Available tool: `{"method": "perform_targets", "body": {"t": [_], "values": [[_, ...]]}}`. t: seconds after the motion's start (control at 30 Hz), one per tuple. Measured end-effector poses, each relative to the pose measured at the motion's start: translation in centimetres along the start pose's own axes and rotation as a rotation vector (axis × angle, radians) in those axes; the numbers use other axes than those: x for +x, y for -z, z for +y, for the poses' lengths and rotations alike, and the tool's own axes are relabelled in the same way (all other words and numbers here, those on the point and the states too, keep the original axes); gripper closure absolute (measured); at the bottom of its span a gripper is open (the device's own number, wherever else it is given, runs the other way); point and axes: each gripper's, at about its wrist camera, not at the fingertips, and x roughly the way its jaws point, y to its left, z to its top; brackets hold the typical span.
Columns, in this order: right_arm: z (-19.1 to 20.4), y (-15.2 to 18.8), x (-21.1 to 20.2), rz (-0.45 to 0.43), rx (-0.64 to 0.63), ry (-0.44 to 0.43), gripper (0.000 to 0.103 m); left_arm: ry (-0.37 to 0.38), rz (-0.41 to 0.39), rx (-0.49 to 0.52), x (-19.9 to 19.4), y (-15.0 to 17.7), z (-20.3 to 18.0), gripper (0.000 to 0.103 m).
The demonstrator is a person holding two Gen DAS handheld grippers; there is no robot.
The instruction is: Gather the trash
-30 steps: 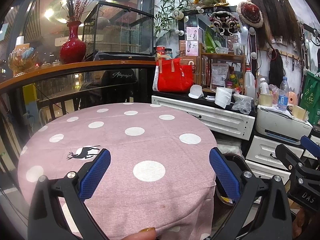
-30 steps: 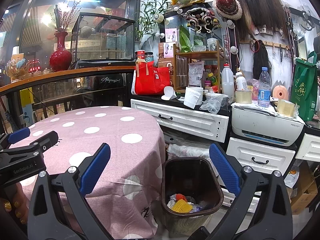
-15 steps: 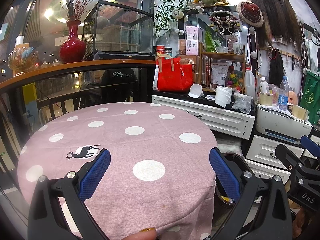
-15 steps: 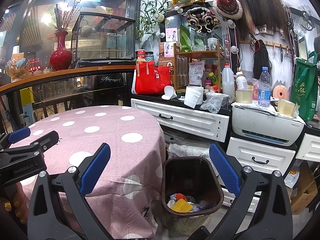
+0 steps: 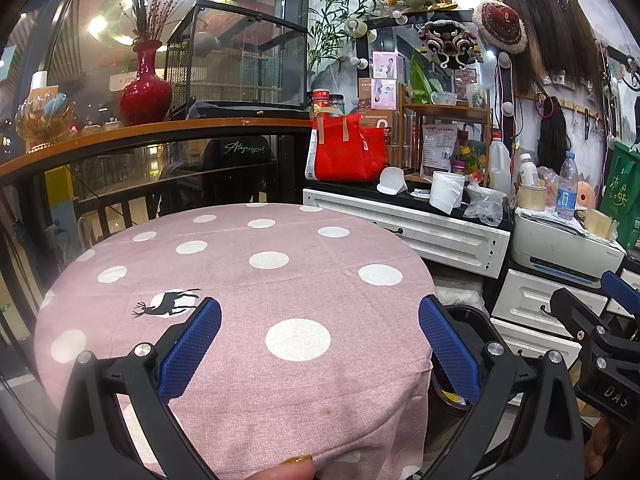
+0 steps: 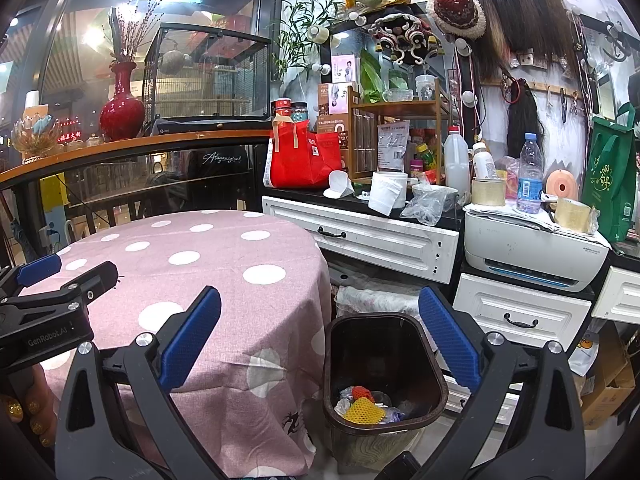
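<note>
From the left wrist view, the left gripper [image 5: 320, 344] hung spread wide and empty above the near edge of a round table draped in pink cloth with white dots [image 5: 248, 280], which showed no litter. From the right wrist view, the right gripper [image 6: 320, 344] also gaped empty over a dark brown plastic bin [image 6: 384, 364] standing on the floor beside the table's right edge, with yellow and red mesh trash [image 6: 362, 406] lying inside, suggesting collection was finished.

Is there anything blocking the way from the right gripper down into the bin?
Nothing visible does. The right gripper is open and empty above the bin, whose mouth is uncovered, with trash lying at the bottom. The table stands beside it.
</note>
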Motion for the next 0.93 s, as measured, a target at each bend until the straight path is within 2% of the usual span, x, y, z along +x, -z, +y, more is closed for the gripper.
{"method": "perform_targets", "body": {"t": [0.93], "values": [[0.07, 0.47, -0.02, 0.002, 0.001, -0.003, 0.006, -0.006, 0.008, 0.003, 0.27, 0.29, 0.28, 0.006]]}}
